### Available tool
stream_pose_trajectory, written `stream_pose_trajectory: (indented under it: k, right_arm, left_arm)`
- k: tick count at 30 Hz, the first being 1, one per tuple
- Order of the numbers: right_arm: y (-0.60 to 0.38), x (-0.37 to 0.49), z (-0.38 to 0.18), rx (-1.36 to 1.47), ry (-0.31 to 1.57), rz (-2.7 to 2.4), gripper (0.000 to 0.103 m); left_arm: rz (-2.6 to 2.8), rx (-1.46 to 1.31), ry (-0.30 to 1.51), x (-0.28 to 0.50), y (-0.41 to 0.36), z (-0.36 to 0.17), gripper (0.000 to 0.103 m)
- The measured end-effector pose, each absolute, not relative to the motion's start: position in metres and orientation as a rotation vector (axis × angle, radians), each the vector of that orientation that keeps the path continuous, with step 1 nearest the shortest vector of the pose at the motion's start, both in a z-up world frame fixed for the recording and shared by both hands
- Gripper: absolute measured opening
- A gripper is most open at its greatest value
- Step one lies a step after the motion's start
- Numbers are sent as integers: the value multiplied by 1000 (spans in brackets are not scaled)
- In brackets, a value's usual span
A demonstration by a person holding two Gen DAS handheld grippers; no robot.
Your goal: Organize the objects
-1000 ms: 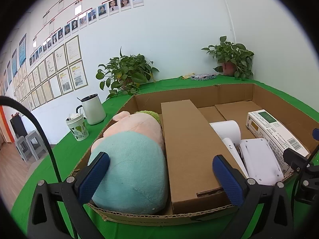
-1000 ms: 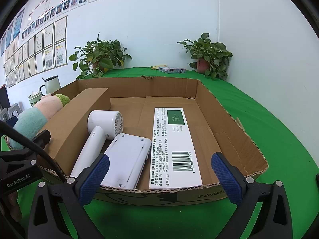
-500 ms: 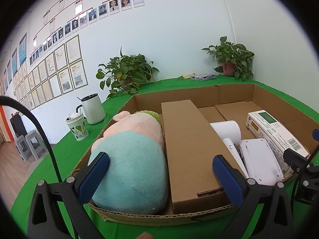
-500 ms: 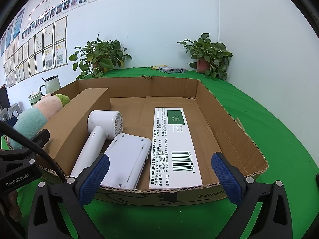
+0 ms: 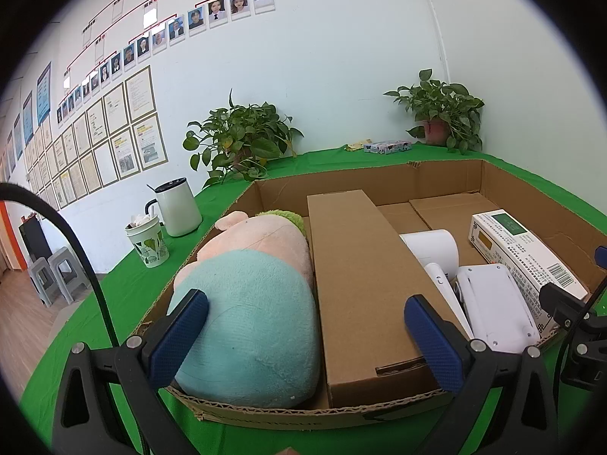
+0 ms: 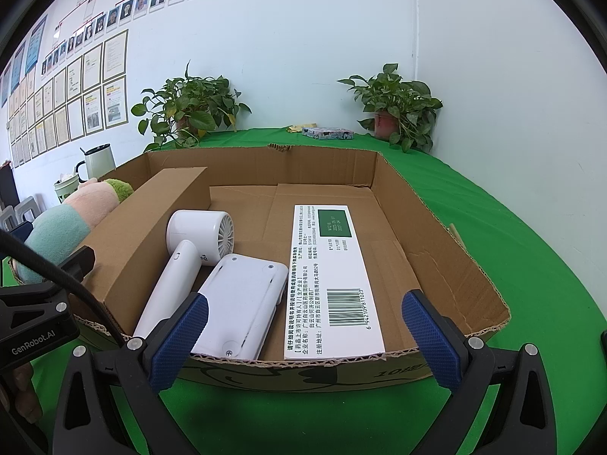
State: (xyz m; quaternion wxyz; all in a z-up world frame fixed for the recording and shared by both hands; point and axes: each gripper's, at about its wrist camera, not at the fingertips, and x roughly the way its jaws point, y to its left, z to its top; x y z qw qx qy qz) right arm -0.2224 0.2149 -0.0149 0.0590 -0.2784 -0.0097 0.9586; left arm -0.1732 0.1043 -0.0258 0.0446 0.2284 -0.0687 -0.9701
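In the shallow corrugated cardboard tray (image 5: 447, 178) on the green cloth table (image 6: 531, 250), a fuzzy teal-and-pink plush toy (image 5: 250, 303) lies leftmost. Next come a long plain brown carton (image 5: 364, 288), a smooth white hair dryer (image 6: 189, 261), a rounded white plastic device (image 6: 242, 303) and a flat printed medicine box (image 6: 334, 280). Left gripper (image 5: 303, 341) and right gripper (image 6: 303, 337) hover at the near rim, jaws spread wide, empty. Nothing has shifted since the earlier frames.

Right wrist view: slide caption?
Open right gripper faces cardboard tray holding hair dryer, white device, medicine box.
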Motion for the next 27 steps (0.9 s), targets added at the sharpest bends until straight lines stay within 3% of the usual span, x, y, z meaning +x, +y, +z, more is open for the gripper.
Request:
stream_pose_trajectory:
  k: [27]
  right_arm:
    - [215, -223, -15, -843, -29, 2903, 103]
  left_arm:
    - [-2967, 696, -203, -173, 104, -26, 103]
